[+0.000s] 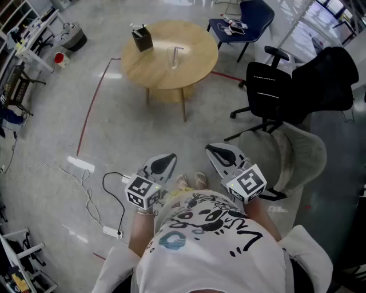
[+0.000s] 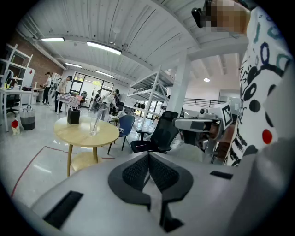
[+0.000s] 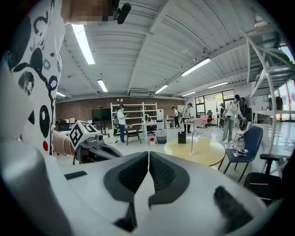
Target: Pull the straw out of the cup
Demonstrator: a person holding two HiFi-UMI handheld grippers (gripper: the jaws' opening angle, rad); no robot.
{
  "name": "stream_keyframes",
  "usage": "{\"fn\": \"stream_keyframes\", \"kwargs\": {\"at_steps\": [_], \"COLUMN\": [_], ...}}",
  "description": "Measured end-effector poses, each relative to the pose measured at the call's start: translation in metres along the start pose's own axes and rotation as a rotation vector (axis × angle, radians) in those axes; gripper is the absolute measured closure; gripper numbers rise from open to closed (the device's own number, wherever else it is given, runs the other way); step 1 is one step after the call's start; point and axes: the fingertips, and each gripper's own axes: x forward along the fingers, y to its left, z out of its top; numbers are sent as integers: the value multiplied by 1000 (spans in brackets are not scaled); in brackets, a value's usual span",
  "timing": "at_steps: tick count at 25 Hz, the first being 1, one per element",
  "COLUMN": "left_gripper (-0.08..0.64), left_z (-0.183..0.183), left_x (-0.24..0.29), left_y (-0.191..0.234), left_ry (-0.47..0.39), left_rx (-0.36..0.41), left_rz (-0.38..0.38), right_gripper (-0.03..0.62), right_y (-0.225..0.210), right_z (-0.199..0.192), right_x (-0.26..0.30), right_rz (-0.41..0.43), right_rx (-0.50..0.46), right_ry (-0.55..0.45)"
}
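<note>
A clear cup [image 1: 175,58] with a straw in it stands near the middle of the round wooden table [image 1: 194,68], far ahead of me. In the left gripper view the cup [image 2: 93,124] shows small on the table; in the right gripper view the cup [image 3: 191,142] is a thin upright shape. My left gripper [image 1: 164,163] and right gripper [image 1: 219,153] are held close to my body, well short of the table. Both are shut with nothing between the jaws. In their own views the left gripper [image 2: 148,156] and right gripper [image 3: 148,156] show their pads pressed together.
A black box [image 1: 142,39] stands at the table's far left edge. A black office chair [image 1: 273,91] and a grey seat [image 1: 297,154] are to the right, a blue chair [image 1: 246,17] behind the table. A cable and power strip [image 1: 108,229] lie on the floor at left. Red tape [image 1: 91,106] marks the floor.
</note>
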Motion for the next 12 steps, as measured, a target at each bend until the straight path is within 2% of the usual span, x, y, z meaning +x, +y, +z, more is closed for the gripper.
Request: {"fn": "stream_keyframes", "kwargs": {"at_steps": [12], "left_gripper": [543], "left_z": [1], "left_x": [4], "left_y": [-1], "left_ry": [-11], "left_rx": [-2], "left_rz": [10], "right_gripper": [561], "right_y": [-1], "right_z": [0], "right_x": [2], "right_rz": [33], "right_rx": [-11], "right_ry": [6]}}
